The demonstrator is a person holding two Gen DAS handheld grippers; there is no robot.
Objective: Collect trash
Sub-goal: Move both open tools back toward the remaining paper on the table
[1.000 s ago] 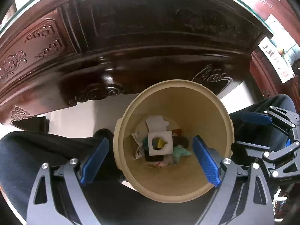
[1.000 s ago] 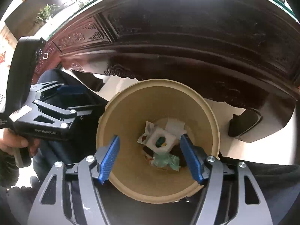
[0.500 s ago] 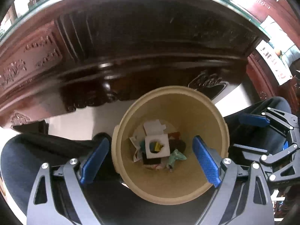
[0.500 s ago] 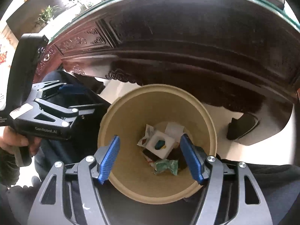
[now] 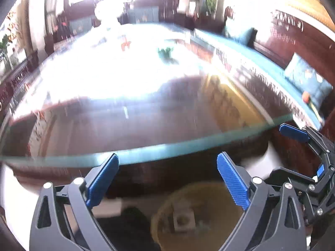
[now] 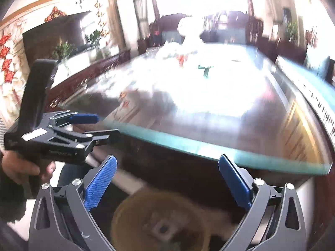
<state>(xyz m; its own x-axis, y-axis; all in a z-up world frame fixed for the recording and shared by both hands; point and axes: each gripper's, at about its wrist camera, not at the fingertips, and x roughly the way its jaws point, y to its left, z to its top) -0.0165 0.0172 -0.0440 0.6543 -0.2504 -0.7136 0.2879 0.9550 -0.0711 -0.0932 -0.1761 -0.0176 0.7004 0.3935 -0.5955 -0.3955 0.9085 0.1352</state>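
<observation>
The beige bin [image 5: 222, 198] sits low and blurred between my fingers, with a white square scrap [image 5: 184, 219] and other trash inside. My left gripper [image 5: 167, 156] is well above it, its jaws opening with nothing between them. From the right wrist the bin [image 6: 129, 219] and scrap [image 6: 163, 229] also lie below. My right gripper [image 6: 167, 159] hangs above them, jaws opening and empty. On the glass-topped table [image 5: 146, 154] lie a small green piece [image 5: 165, 52] and a red piece [image 5: 125, 45], also seen as green piece [image 6: 206, 69] and red piece [image 6: 182, 59].
The table's glass edge [image 6: 188, 142] runs across just beyond both grippers. A hand [image 6: 21, 167] holds the left tool at the left. A cushioned bench [image 5: 272, 62] runs along the right. A white blurred object [image 5: 106, 14] stands at the table's far end.
Both views have swung up from looking into the bin to the table top. The bin has dropped to the bottom of each view. Both pairs of jaws have widened, the right more.
</observation>
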